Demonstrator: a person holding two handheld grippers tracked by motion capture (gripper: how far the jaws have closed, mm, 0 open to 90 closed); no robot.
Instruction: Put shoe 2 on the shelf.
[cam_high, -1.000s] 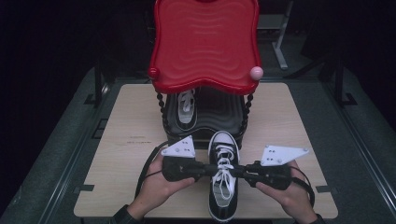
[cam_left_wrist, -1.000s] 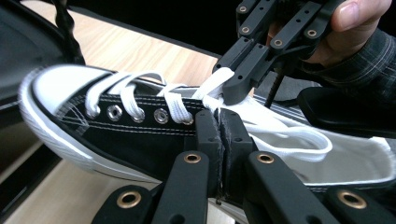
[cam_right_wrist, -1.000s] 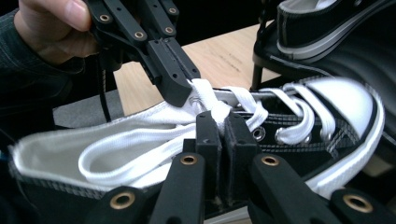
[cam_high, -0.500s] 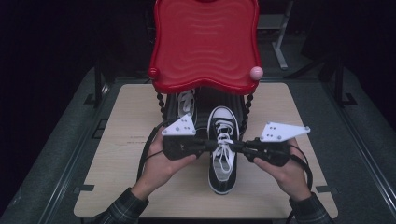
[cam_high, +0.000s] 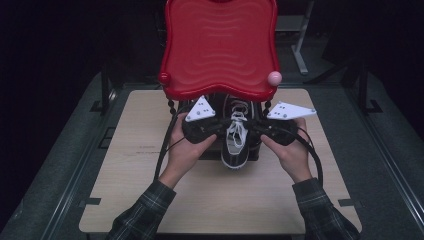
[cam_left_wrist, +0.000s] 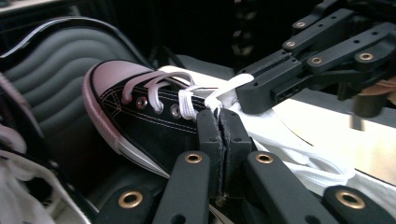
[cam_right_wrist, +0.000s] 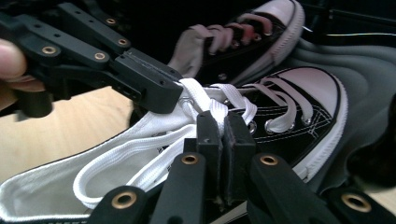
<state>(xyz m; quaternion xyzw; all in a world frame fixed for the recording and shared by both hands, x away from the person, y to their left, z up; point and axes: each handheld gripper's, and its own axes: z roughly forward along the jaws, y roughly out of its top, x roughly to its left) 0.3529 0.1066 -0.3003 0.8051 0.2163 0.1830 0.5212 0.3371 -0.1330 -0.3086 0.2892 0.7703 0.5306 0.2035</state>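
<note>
Sneaker (cam_high: 235, 142) in black canvas with a white toe is carried by both tongs toward the dark lower shelf (cam_high: 250, 150) under the red tray (cam_high: 221, 47); its toe already reaches over the shelf, beside a second sneaker (cam_right_wrist: 247, 39) that lies there. The left tongs (cam_high: 220, 126) are clenched on the white lace (cam_left_wrist: 219, 95) near the eyelets, and the right tongs (cam_high: 252, 127) are clenched on the lace from the other side, as the right gripper view shows.

To do this step well, I think both hands should go forward together and at the same height, so the shoe does not swing or turn on its laces. A lace is a soft hold, so the move should be slow. The toe should go in straight and stop before it pushes the other shoe.

The red tray hangs low over the shelf, and its beaded posts (cam_high: 171, 105) stand at both sides, so the grey plates (cam_high: 200, 109) of the tongs could hit the rim. The wooden desk (cam_high: 130, 165) around is free.
</note>
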